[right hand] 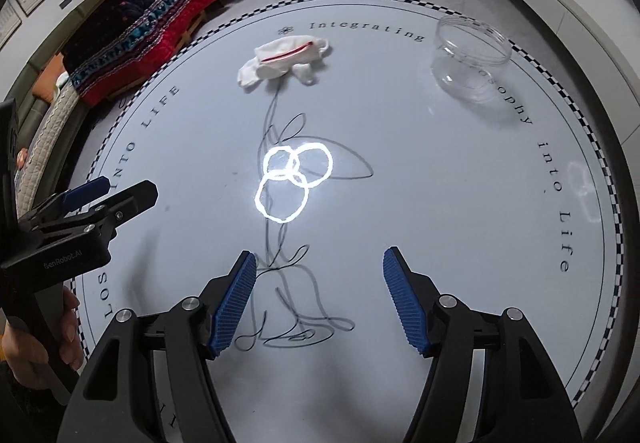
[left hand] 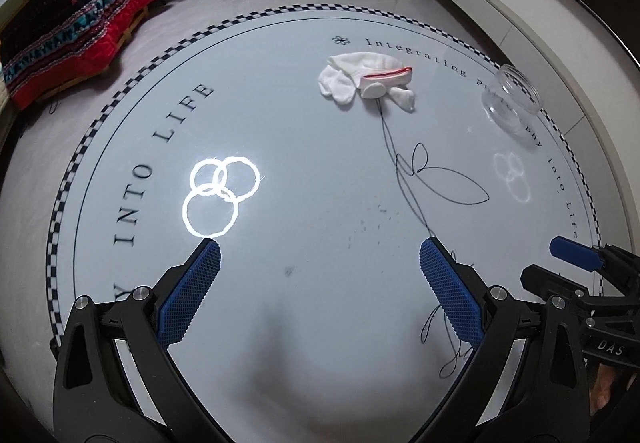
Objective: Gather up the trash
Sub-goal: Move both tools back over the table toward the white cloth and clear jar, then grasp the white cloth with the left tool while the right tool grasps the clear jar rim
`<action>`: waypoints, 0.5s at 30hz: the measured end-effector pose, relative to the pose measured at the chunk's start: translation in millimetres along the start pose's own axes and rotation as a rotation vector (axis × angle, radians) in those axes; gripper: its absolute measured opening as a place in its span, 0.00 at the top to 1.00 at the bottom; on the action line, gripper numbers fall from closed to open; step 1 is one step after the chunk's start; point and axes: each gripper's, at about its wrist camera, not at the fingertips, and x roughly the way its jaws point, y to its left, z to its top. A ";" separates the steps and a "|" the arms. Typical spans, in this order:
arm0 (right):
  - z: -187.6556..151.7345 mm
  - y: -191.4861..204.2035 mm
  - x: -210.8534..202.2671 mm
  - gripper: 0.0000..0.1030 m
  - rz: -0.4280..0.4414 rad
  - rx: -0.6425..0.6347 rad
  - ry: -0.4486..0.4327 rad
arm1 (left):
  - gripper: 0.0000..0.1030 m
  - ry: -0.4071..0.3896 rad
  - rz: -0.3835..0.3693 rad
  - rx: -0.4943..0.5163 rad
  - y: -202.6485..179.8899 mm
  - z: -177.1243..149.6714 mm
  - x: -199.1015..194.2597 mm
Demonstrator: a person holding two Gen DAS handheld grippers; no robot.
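both tools hang over the near part of a round white tabletop, pitched steeply down toward it. the left tool has its blue ribbed pads standing wide apart with only bare tabletop between them. the right tool is likewise wide, nothing between its pads, above the black line drawing printed on the surface. in the right wrist view the left tool shows at the left edge, side on, a hand wrapped around its black handle below. in the left wrist view the right tool's blue tip and black frame come in from the right edge, so the two sit just beside each other.

the trash, a crumpled white wad with a red strip across it, lies on the far half of the tabletop, well apart from both tools. a clear plastic jar stands open-topped to its right, near the checkered rim.
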 end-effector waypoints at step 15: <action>101.9 -95.6 7.0 0.35 -0.062 0.157 -0.057 | 0.06 0.052 0.033 0.048 -33.3 88.4 80.9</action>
